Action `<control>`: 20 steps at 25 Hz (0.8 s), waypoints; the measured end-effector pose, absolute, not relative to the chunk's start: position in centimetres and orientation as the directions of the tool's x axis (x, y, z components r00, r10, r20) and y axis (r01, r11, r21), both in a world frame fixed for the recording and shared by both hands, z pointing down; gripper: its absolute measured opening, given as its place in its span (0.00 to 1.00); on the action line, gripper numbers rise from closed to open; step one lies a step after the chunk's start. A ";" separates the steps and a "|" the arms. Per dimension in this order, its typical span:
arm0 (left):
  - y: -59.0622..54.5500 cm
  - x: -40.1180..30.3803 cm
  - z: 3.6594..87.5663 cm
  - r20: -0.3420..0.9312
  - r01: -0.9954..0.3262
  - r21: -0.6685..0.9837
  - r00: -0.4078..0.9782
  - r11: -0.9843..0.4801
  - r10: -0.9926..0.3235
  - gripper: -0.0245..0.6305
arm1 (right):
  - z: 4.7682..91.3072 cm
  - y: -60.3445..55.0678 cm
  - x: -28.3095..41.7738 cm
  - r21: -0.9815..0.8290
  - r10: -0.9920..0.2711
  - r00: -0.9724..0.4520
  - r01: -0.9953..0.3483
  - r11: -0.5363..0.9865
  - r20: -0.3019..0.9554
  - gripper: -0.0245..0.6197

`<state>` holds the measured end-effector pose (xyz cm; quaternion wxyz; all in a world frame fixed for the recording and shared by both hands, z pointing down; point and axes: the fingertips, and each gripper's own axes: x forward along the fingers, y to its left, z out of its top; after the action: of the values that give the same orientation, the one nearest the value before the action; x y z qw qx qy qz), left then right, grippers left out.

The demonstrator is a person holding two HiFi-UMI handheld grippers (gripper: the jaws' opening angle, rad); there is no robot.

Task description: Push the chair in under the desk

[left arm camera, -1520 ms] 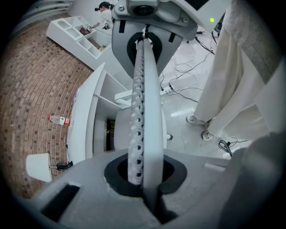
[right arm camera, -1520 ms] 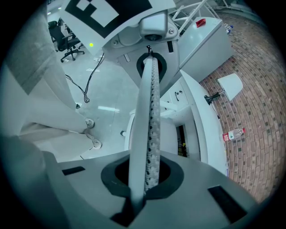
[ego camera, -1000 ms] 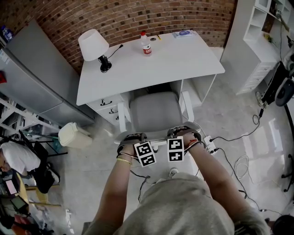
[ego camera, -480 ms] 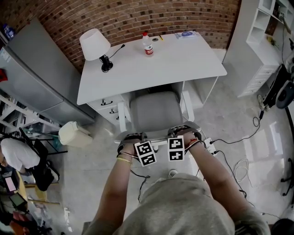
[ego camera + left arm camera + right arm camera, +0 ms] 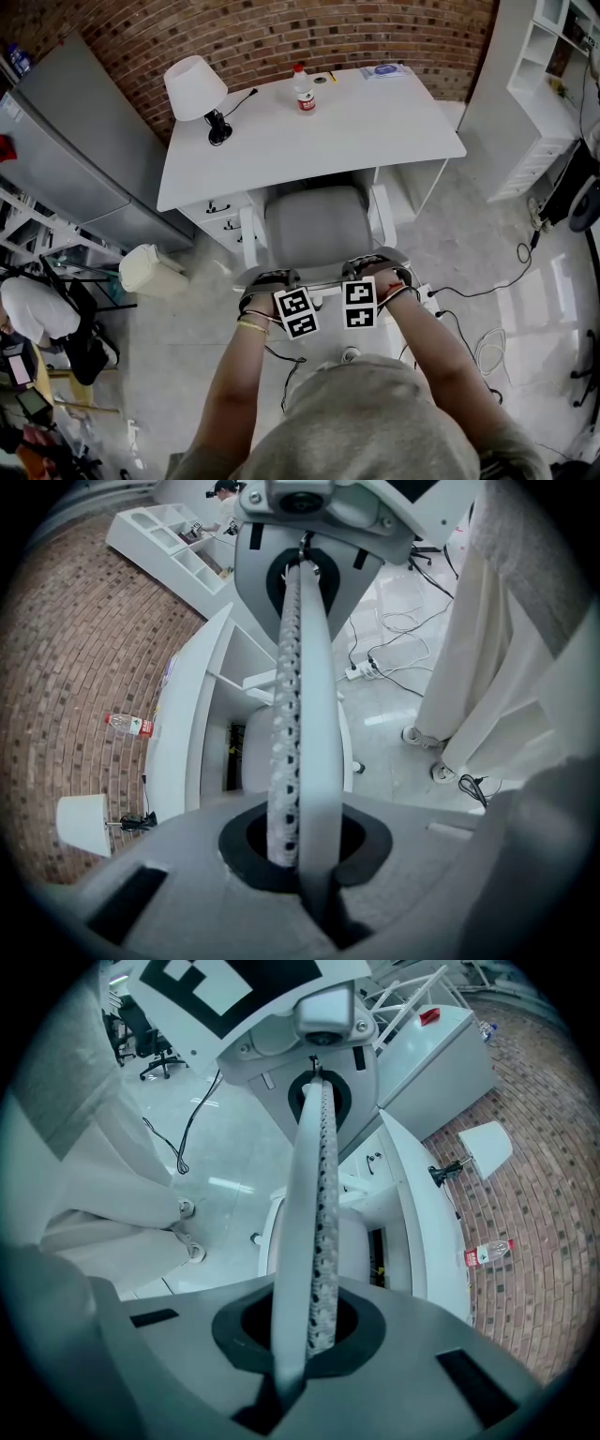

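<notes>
Grey padded chair with white armrests (image 5: 314, 225), seat front meeting near edge of white rectangular bench (image 5: 394, 122) at its 12 o'clock, left hand-held gripper (image 5: 270, 281) and right hand-held gripper (image 5: 375, 267) both clenched empty, at backrest's 6 o'clock edge

- The chair (image 5: 314, 246) is an office type with a grey padded seat (image 5: 314, 220) and white armrests (image 5: 380, 214), and it faces the desk square on.
- Only the far edge of the seat reaches under the desktop; most of the seat and both armrests stick out on the near side.
- The desk (image 5: 384, 122) is white with a flat rectangular top, seen from above and a bit angled.
- A white drawer unit (image 5: 217, 217) with dark handles sits under the desk's left end, and the chair is lined up with the open knee gap just right of it.
</notes>
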<state>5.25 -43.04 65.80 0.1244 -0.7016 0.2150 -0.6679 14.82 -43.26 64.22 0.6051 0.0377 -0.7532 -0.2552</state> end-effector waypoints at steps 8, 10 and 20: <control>-43.2 5.3 65.7 0.882 -0.139 -0.466 0.013 -0.874 -0.472 0.06 | 64.1 -43.4 14.8 0.432 -0.364 -0.272 0.259 0.864 0.891 0.05; -43.2 5.3 65.7 0.881 -0.139 -0.468 0.013 -0.873 -0.474 0.06 | 64.1 -43.4 14.8 0.432 -0.364 -0.273 0.258 0.864 0.891 0.05; -43.2 5.2 65.8 0.878 -0.140 -0.472 0.012 -0.870 -0.478 0.06 | 64.2 -43.3 14.7 0.426 -0.359 -0.268 0.257 0.867 0.894 0.05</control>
<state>5.18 -43.18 65.78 0.1267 -0.7000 0.2209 -0.6672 14.66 -43.25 64.18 0.6040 0.0338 -0.7542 -0.2553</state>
